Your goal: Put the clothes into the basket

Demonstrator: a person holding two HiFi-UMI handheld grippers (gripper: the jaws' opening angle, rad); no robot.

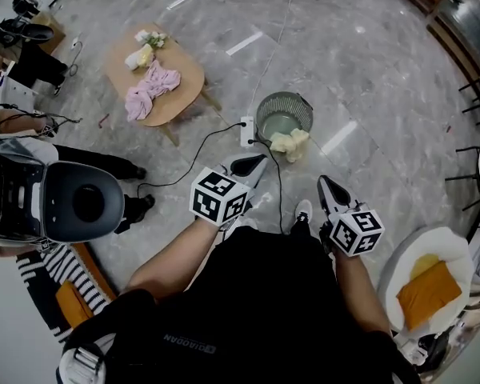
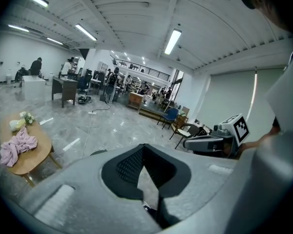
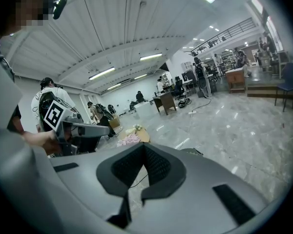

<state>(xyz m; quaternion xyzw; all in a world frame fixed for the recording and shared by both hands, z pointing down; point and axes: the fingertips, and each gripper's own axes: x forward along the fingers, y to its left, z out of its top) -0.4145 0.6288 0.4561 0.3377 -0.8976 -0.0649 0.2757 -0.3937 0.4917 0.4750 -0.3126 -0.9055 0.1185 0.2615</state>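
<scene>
Both of my claws are clenched on nothing. The left claw [image 1: 254, 163] and the right claw [image 1: 324, 184] are held out in front of me, jaws together, pointing toward twelve o'clock and a little downward.

The basket [image 1: 284, 94] stands on the floor [image 1: 368, 62] at twelve o'clock, just beyond the left claw's tip. A yellow cloth [image 1: 291, 142] hangs over its near rim, part inside and part spilling out onto the floor (I would not call that one finished). Beyond a pale patch at the bottom, I cannot tell what the basket holds.

Most of the work looks undone. At about ten o'clock, well apart from the basket, the round wooden bench [image 1: 188, 70] carries a crumpled pink cloth [image 1: 150, 89]. Some small pale cloths [image 1: 144, 50] lie at its far edge. At four o'clock, close to my right side, an orange cloth [image 1: 429, 291] lies flat on a white bench [image 1: 400, 266].

So I judge one piece roughly delivered and at least three places left to clear. Neither claw is near any cloth except the yellow one, so tucking it in seems the nearest job.
</scene>
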